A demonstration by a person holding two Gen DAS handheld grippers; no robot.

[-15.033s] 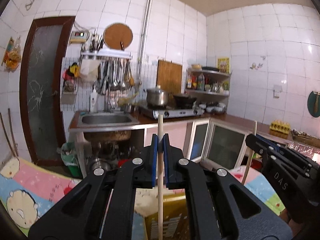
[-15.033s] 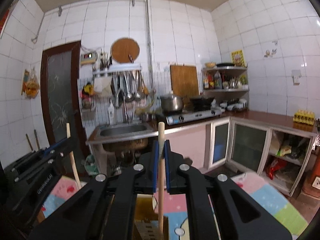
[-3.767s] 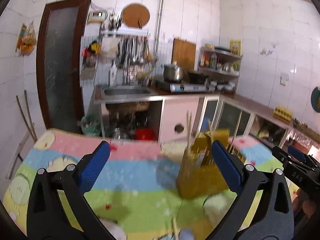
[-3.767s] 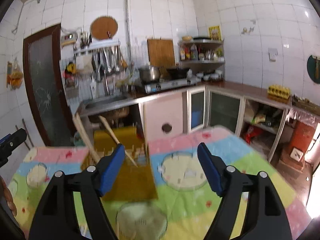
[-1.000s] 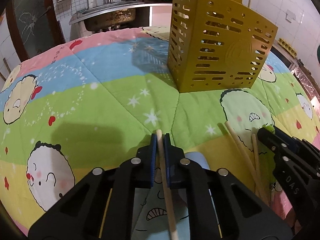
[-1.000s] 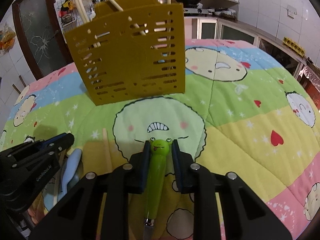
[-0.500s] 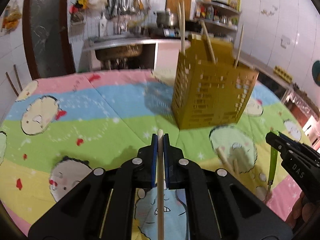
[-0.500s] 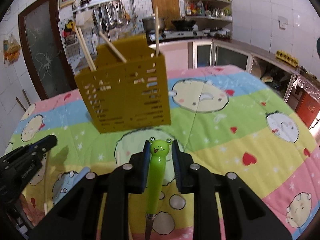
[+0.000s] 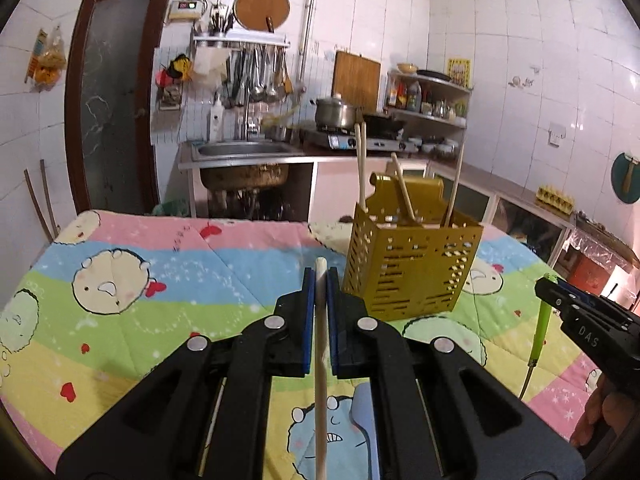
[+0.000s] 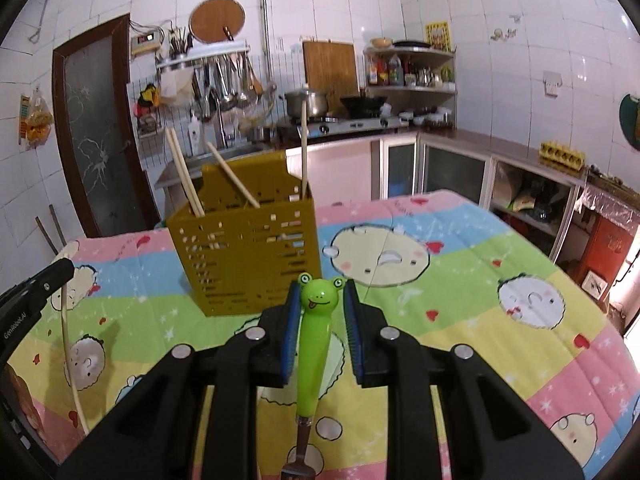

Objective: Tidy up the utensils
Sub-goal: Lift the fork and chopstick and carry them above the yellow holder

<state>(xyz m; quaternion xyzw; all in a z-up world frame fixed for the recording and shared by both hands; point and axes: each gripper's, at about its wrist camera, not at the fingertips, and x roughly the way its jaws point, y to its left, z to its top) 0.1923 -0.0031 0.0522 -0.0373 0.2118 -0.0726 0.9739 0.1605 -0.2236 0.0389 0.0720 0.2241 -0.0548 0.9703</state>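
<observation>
Both grippers have risen off the quilt since a second ago, each carrying its pick, and the yellow utensil holder (image 9: 412, 268) now sits lower in both views. Left gripper (image 9: 319, 312) is clenched on a wooden chopstick (image 9: 320, 380), shaft upright between the pads, tip poking just above them, short of the holder and to its left. Right gripper (image 10: 319, 332) grasps a green frog-handled fork (image 10: 316, 344) by the handle, frog head up, metal end hanging below, in front of the holder's near wall. Holder stands upright on the cartoon quilt (image 9: 160, 280) and already has four chopsticks leaning inside. A blue spoon (image 9: 362, 408) lies on the quilt nearer than the holder, not yet picked. Step in hand looks like transport: lifted, not yet over the holder's open top. Next move probably calls for bringing each piece above the rim, keeping it near vertical, lowering into a compartment, then letting go; which compartment cannot be told from here. The leaning chopsticks could catch an incoming utensil.
</observation>
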